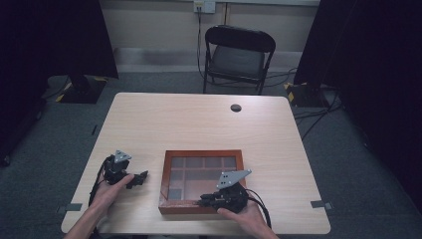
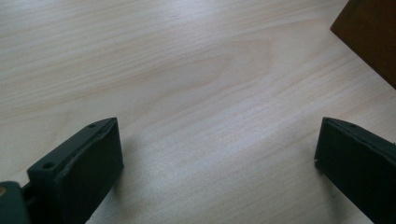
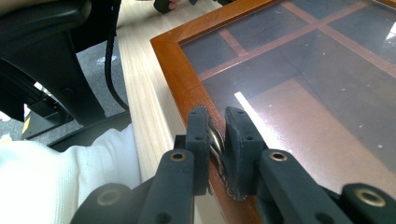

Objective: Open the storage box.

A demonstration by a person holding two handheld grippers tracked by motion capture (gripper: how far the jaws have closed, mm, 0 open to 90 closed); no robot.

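tongs: 2 (image 1: pixel 141 178) (image 1: pixel 205 201) | glass-lidded wooden box (image 1: pixel 200 153): 1 | table (image 1: pixel 199 122): 1 | chair (image 1: pixel 238 57): 1

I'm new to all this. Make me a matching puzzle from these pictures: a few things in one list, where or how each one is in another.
Things:
1. left gripper
2. right gripper
3. brown wooden glass-lidded box
4. black folding chair

States:
A. on the floor beyond the pale wooden table
B. jaws wide apart over bare tabletop
C. lies flat at the table's near edge
D. shut on a small metal handle at the box's rim

Pairs: 1-B, 2-D, 3-C, 4-A
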